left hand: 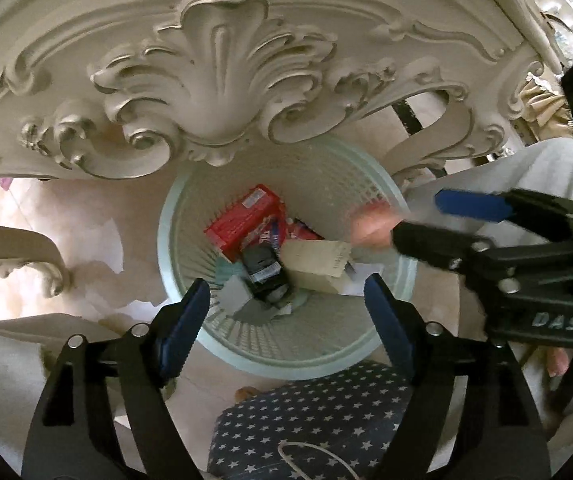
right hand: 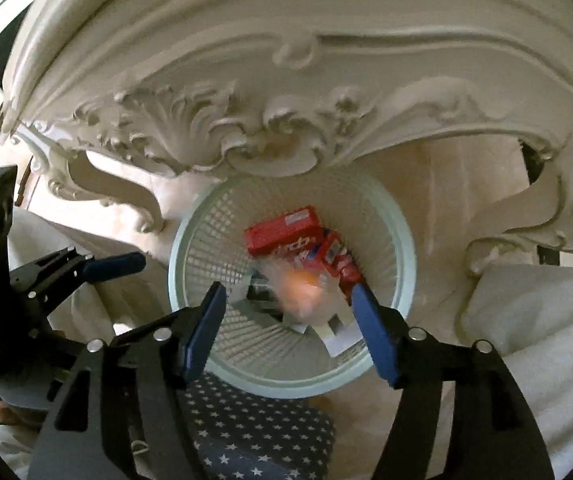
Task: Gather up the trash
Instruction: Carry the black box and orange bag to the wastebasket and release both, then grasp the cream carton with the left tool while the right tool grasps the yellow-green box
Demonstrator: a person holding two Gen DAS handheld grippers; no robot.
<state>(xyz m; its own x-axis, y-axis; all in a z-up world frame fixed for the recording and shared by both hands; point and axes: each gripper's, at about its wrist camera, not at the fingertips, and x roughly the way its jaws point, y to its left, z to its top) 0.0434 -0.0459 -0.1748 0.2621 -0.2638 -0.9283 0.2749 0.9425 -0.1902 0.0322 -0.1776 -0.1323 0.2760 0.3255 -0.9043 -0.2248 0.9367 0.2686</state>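
A pale green lattice waste basket (left hand: 190, 216) (right hand: 402, 240) stands on the floor under a carved table. In it lie a red box (left hand: 242, 220) (right hand: 282, 230), a black packet (left hand: 264, 272), a beige card (left hand: 314, 260) and grey scraps. My left gripper (left hand: 286, 312) hangs open over the basket with nothing between its fingers. My right gripper (right hand: 288, 296) (left hand: 414, 218) is open above the basket's right side. A blurred orange thing in clear wrap (right hand: 302, 292) (left hand: 370, 224) shows between its fingers, touching neither pad.
The cream carved table apron (left hand: 214, 92) (right hand: 270, 136) overhangs the basket's far rim, with curved legs (right hand: 526, 224) on both sides. A navy star-patterned cloth (left hand: 318, 412) lies just before the basket. White fabric (right hand: 546, 320) sits at the right. The floor is pale tile.
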